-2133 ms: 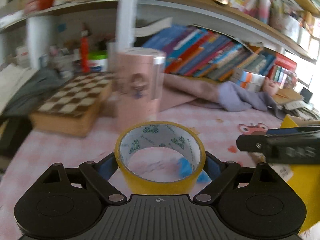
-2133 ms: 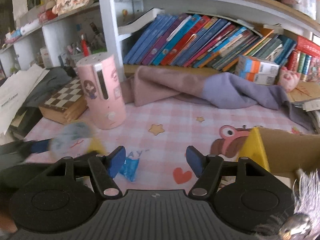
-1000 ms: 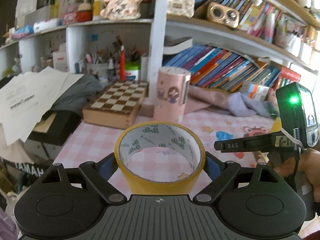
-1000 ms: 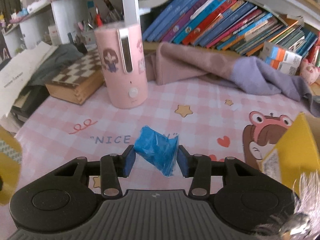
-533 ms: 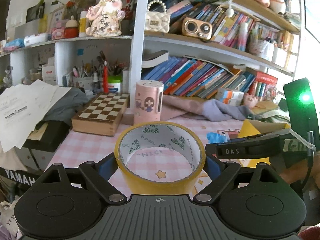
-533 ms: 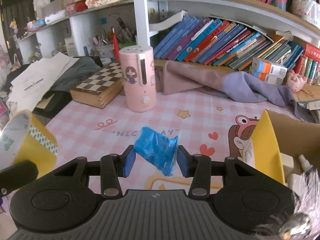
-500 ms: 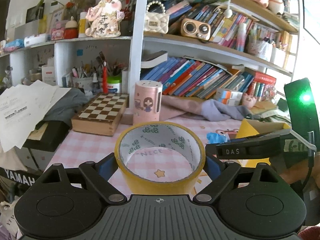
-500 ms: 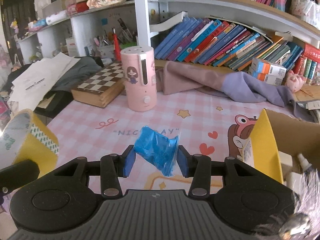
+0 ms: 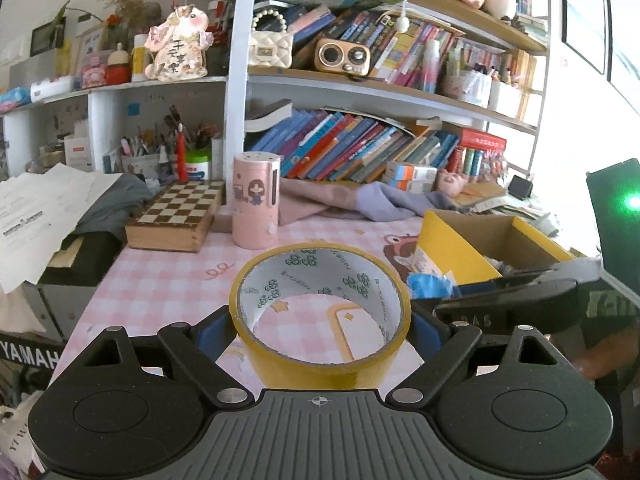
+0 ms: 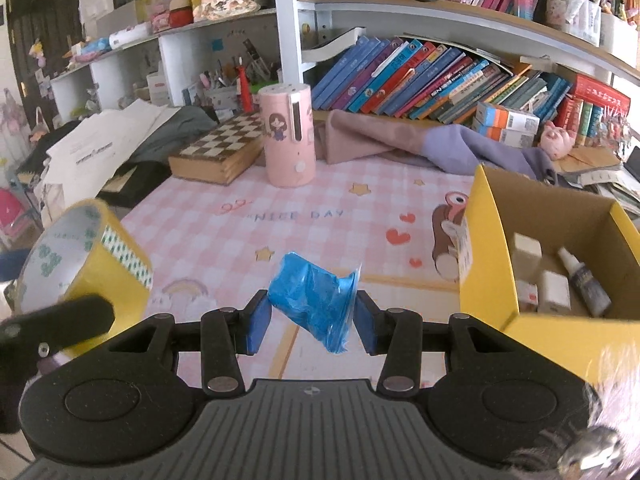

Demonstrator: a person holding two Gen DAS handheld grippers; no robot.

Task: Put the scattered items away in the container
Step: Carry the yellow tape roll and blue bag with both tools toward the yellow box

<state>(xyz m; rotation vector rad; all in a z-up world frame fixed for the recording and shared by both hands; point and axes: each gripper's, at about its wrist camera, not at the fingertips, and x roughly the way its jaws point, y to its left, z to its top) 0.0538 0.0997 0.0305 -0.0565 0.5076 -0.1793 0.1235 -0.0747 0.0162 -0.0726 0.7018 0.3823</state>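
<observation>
right wrist view shows our yellow cardboard box [image 10: 486,240] at the table's right edge, part filled. our left gripper [image 9: 320,320] clamps the stiff tape roll [image 9: 320,316] across its sides; our right gripper [image 10: 312,314] pinches the soft, light blue bag [image 10: 312,300], both aloft nearby.

The right tongs [image 9: 452,300] are mostly hidden behind the tape roll [image 9: 320,316], and their casing is cut off at the picture's edge.

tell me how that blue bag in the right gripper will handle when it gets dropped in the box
The blue bag looks like thin crinkled plastic, so probably light and floppy. A loose tail hangs below the right gripper, so it may cling or drift rather than fall straight. It should squash easily among the items in the box.
</observation>
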